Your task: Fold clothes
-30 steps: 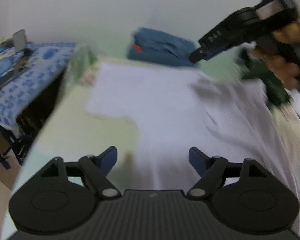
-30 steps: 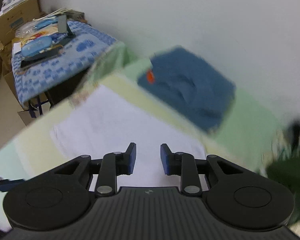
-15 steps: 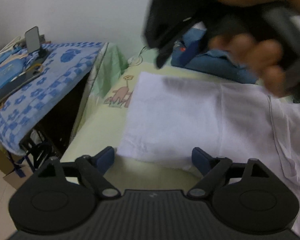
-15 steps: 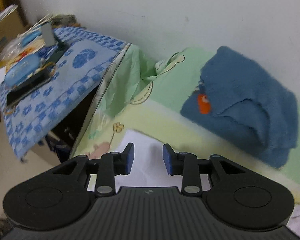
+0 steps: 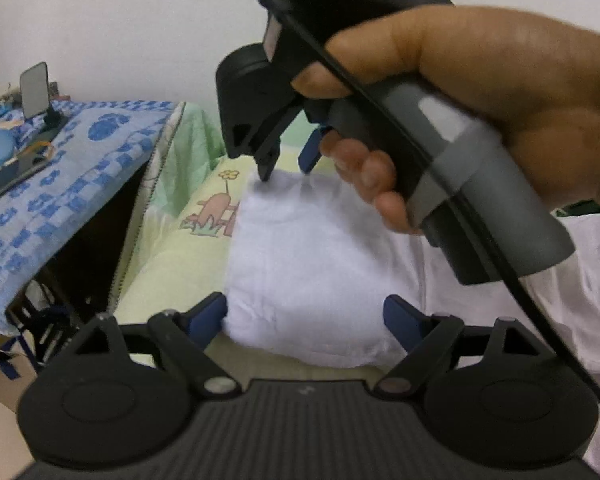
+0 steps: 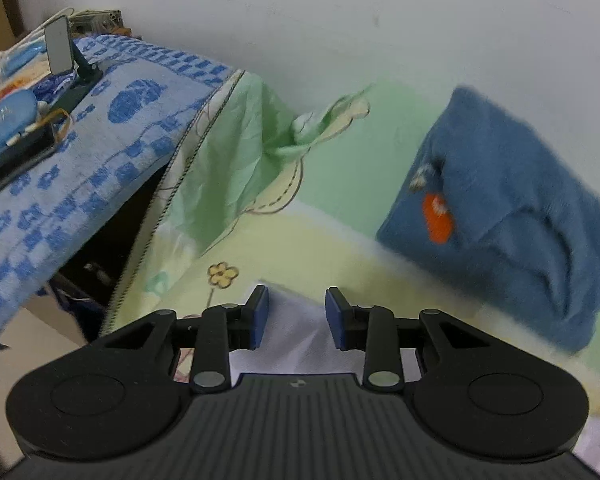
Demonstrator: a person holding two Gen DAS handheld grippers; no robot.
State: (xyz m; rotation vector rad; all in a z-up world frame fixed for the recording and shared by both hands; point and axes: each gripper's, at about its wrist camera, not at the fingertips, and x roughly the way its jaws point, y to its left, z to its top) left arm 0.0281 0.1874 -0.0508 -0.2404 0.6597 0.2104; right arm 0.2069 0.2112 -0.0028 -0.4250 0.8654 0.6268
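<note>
My white garment (image 5: 312,264) lies on the yellow-green sheet (image 5: 172,264), its left end doubled into a thick, neat-edged panel while the rest trails off flat to my right, so I judge the folding partway along. My left gripper (image 5: 304,316) stands wide apart at the panel's near edge, and my right gripper (image 6: 296,316) is parted over its far corner, possibly touching it (blur hides contact). No containers show; a blue folded pile (image 6: 508,208) sits by the wall.

Blue folded garment (image 6: 512,200) blocks bed's (image 6: 300,240) far side.
</note>
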